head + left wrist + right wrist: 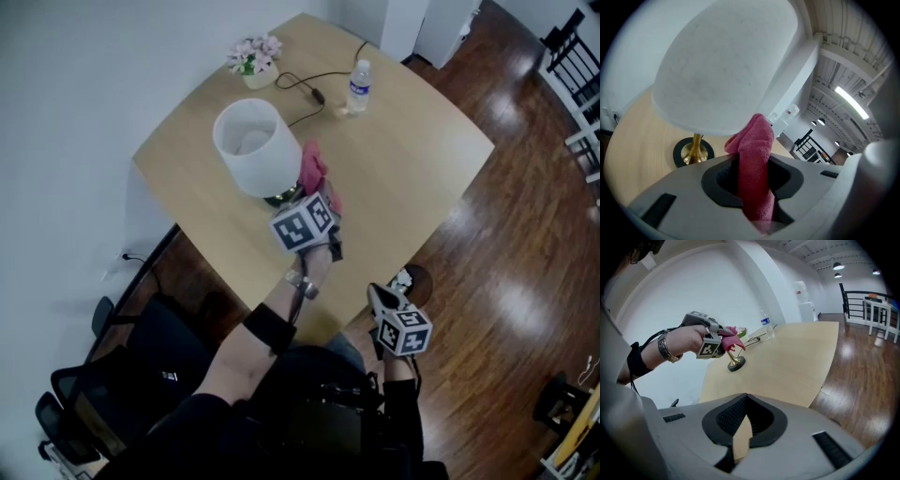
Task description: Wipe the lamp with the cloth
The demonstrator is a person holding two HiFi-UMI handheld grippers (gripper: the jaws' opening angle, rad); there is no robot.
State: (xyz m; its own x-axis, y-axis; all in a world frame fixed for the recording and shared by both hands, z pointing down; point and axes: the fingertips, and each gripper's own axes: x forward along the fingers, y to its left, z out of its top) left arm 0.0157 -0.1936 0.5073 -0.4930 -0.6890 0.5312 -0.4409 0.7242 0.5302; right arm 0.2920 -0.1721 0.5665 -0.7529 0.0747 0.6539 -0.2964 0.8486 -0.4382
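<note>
A table lamp with a white shade [247, 145] stands on the wooden table [412, 178]. Its brass stem and dark round base [693, 152] show under the shade [726, 65]. My left gripper [315, 192] is just right of the shade, shut on a pink cloth [314, 169]. The cloth [753, 164] stands up between the jaws, its tip at the shade's lower rim. My right gripper [381, 298] hangs off the table's near edge, shut with nothing in it [740, 439]. From there the left gripper [723, 341], cloth [734, 337] and lamp base [736, 364] are visible.
A water bottle [359, 87] stands at the far side of the table, beside a black cable [305, 82]. A pot of pink flowers [254, 58] is at the far left corner. A dark office chair [112, 375] is left of the person; dark wood floor lies to the right.
</note>
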